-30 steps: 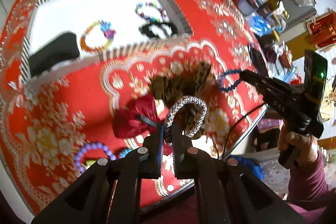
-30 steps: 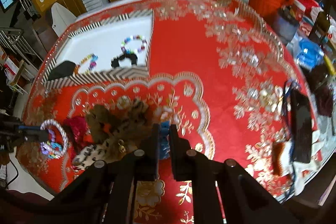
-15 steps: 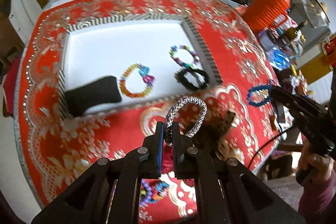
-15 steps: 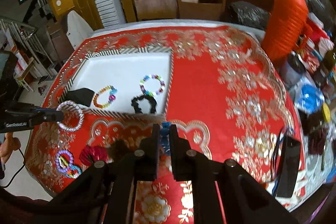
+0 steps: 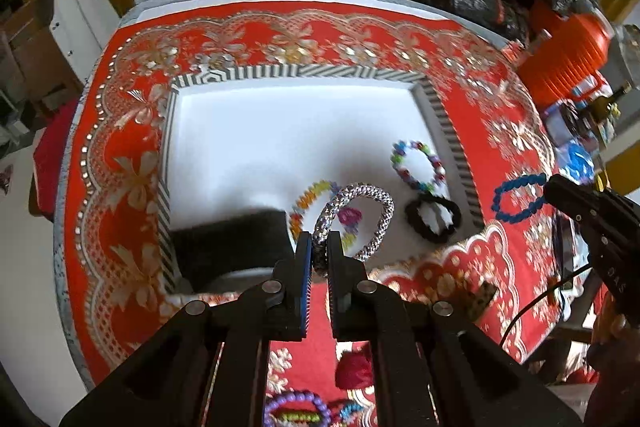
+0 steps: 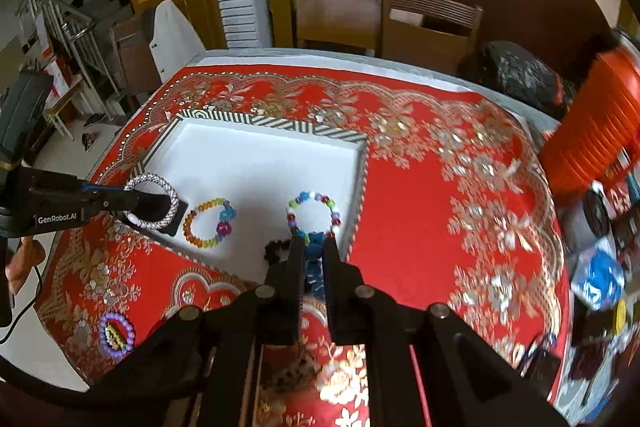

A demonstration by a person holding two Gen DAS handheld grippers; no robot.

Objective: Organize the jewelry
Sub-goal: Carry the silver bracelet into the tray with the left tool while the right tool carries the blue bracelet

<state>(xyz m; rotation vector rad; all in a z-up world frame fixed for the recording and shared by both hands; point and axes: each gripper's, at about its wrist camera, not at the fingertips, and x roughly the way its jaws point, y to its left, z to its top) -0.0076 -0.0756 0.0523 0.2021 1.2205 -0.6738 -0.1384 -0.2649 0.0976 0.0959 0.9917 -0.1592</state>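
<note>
Left gripper (image 5: 319, 247) pinches a silver bracelet (image 5: 362, 211) above the striped tray (image 5: 440, 115); right gripper (image 6: 311, 247) clamps a blue bracelet (image 6: 314, 259); red tablecloth (image 6: 420, 195) beneath.

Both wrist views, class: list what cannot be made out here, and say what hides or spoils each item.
- Black pad in the tray: near end hidden by the left gripper, left view.
- Black scrunchie: mostly behind the right gripper, right view.
- Blue bracelet: only a strip shows between the fingers, right view.
- Purple bead bracelet: cut by the bottom edge, left view.
- Clutter at the right edge: blurred.
</note>
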